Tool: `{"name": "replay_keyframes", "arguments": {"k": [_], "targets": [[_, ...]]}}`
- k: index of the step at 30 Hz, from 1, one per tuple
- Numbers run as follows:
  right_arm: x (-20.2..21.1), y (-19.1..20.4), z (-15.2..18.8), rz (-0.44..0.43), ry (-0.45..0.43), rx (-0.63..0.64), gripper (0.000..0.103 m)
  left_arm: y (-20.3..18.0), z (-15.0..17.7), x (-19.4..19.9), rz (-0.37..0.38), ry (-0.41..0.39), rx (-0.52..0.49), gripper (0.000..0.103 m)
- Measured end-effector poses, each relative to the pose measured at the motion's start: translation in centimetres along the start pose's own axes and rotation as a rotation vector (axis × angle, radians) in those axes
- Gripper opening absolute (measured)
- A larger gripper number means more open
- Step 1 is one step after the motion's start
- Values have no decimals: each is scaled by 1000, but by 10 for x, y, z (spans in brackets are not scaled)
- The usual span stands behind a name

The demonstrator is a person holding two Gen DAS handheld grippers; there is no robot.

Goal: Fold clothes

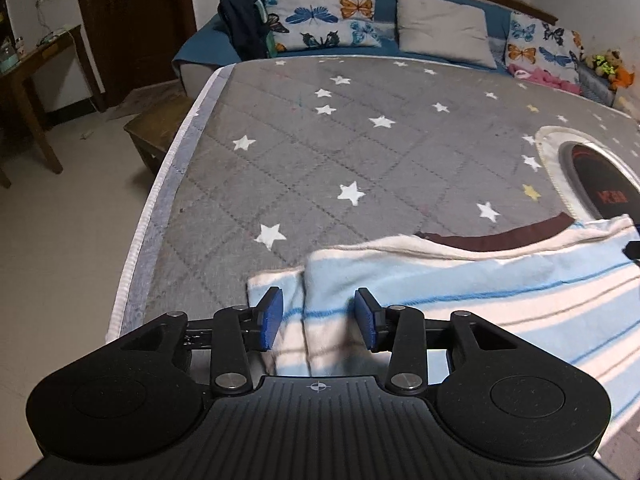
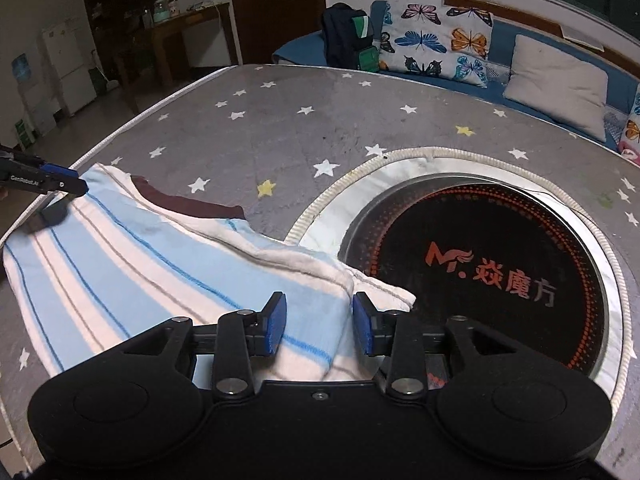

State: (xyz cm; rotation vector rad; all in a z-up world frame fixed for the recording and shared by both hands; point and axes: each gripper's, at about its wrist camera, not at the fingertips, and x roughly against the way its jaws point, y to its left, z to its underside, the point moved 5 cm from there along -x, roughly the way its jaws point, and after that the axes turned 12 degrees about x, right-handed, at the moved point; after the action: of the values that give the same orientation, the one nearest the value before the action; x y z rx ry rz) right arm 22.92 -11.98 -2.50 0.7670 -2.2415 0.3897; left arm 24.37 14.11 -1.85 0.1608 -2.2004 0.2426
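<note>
A folded garment with pale blue and white stripes (image 1: pixel 460 292) (image 2: pixel 160 264) lies on the grey star-patterned table cover (image 1: pixel 340 152). A dark maroon band (image 2: pixel 192 204) shows at its far edge. My left gripper (image 1: pixel 319 312) hovers open over the garment's left end, its blue pads (image 1: pixel 272 316) apart with cloth beneath them. My right gripper (image 2: pixel 319 322) stands open over the garment's right end, near a folded white corner (image 2: pixel 392 292). In the right wrist view, the left gripper (image 2: pixel 60 184) appears at the far left edge of the cloth.
A round black cooktop (image 2: pixel 480 276) with red lettering sits in a cut-out of the cover, right of the garment. Behind the table is a blue sofa (image 1: pixel 440 0) with butterfly cushions (image 1: pixel 328 12), a grey pillow (image 1: pixel 444 28) and a dark bag (image 2: pixel 348 36). Wooden table (image 1: pixel 32 72) at left.
</note>
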Motion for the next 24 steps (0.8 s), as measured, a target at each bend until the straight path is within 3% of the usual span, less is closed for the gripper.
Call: {"name": "replay_keyframes", "arguments": {"k": [2, 4, 9, 14, 17, 19, 24], "targets": [[-1, -1, 0, -4, 5, 4, 32, 3, -1, -2, 6, -1, -2, 39], [-1, -3, 1, -8, 9, 8, 27, 3, -1, 0, 14, -11, -26, 25], [-2, -8, 4, -14, 16, 10, 27, 7, 1, 5, 3, -26, -94, 17], [-8, 0, -3, -24, 27, 11, 28, 16, -1, 6, 15, -16, -86, 12], [-8, 0, -6, -29, 40, 19, 18, 20, -5, 8, 24, -10, -82, 6], [7, -3, -27, 5, -8, 35, 11, 23, -12, 11, 32, -12, -69, 5], [55, -11, -90, 114, -166, 82, 8, 25, -66, 31, 65, -82, 27, 4]]}}
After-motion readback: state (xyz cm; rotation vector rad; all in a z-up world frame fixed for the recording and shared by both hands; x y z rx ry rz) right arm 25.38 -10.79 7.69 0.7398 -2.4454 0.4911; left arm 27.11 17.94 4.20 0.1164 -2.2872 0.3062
